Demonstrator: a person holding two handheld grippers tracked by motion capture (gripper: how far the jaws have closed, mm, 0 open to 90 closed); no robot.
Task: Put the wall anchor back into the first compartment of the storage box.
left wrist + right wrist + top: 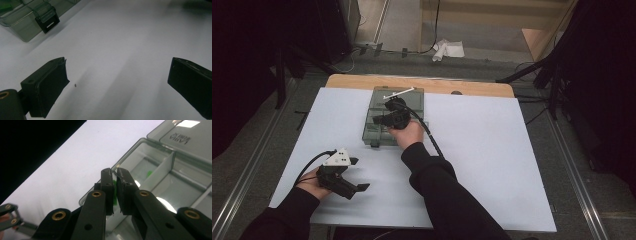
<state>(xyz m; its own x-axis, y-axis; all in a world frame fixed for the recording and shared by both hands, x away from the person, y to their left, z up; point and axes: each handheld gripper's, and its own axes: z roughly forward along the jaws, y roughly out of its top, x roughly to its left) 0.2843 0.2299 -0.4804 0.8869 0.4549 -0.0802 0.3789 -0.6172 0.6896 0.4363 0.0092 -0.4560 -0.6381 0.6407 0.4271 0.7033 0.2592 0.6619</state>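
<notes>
Box: a smoke-grey, see-through plastic organiser box (379,127) is set on the desk (492,150), toward its far middle; the lid (190,137) is swung open, with raised lettering seen on it in the right gripper view.
Compartments: the tray is split by thin translucent dividers (160,173) into rectangular cells with smooth, glossy floors that catch the light.
Contents: a small bright green piece (149,173) is seen in one cell beside a divider; what it is cannot be told.
Latch: a dark clip with a pale slot (47,22) is hinged on the box's front wall, as seen in the left gripper view.
Held piece: a small green plastic part (114,192) is pinched over the near rim of the box, at one of its front cells.
Right gripper: the right gripper (114,176) is held over the box; its flat black fingers (107,190) are clamped on the green plastic part.
Left gripper: the left gripper (117,77) is rested low at the near left of the desk, well apart from the box; its blocky matte black fingers (50,85) are spread wide with nothing between them.
Desk surface: a smooth, matte white sheet is laid over a wooden top whose far edge (362,80) is left bare.
White strip: a thin white stick-like object (398,93) is laid across the far part of the box.
</notes>
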